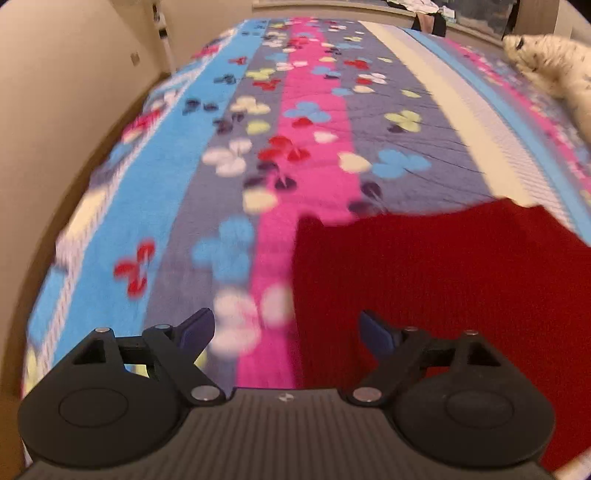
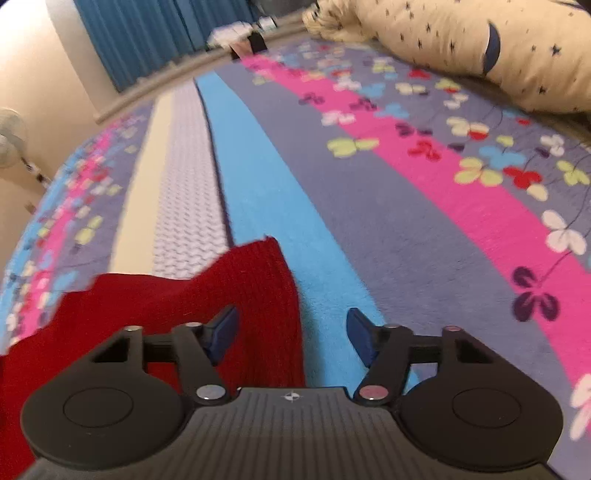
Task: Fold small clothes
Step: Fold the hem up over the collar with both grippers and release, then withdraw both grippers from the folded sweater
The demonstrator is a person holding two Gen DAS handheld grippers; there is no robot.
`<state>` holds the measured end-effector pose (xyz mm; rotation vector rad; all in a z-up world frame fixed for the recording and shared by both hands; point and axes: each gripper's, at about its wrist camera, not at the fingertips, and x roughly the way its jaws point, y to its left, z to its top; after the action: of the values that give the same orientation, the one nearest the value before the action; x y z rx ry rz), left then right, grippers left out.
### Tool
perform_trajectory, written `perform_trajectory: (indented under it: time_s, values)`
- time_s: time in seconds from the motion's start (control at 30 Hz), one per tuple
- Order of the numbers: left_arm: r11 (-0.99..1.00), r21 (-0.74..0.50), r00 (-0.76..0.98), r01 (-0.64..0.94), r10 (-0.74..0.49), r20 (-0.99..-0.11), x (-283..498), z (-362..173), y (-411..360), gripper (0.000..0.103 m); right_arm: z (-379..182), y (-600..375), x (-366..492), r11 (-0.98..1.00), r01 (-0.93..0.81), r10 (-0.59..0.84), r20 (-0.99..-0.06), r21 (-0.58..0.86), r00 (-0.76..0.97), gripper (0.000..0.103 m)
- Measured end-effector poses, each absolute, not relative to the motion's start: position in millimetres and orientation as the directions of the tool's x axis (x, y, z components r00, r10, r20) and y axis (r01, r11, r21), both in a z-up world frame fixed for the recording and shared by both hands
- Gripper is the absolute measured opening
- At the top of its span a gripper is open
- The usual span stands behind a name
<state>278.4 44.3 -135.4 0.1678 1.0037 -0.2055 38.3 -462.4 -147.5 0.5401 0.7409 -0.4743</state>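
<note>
A red knitted garment (image 1: 443, 280) lies flat on the striped flowered bedspread (image 1: 229, 155). In the left wrist view it fills the lower right. My left gripper (image 1: 288, 332) is open and empty, straddling the garment's left edge, its right finger above the red knit. In the right wrist view the garment (image 2: 177, 310) lies at lower left with a corner pointing away. My right gripper (image 2: 291, 332) is open and empty, straddling the garment's right edge, left finger above the knit, right finger above the blue stripe.
A cream pillow with dark stars (image 2: 480, 48) lies on the bedspread (image 2: 406, 206) at the far right; it also shows in the left wrist view (image 1: 554, 70). Blue curtains (image 2: 147, 33) hang at the far end. A fan (image 2: 11, 136) stands left. A beige wall (image 1: 62, 110) runs along the bed's left side.
</note>
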Motion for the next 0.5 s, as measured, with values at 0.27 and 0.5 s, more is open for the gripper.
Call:
perform_trajectory:
  time_s: [0.27, 0.5]
  values:
    - [0.948, 0.089, 0.436, 0.306, -0.056, -0.898, 193, -173, 56, 0.058, -143, -392, -50, 0.793, 0.54, -0.176, -0.743, 0.282, 0.646, 0.052]
    - [0.971, 0.116, 0.461, 0.211, 0.006, -0.887, 185, -172, 85, 0.086, -192, -395, -72, 0.742, 0.647, -0.231, -0.841, 0.174, 0.49, 0.018]
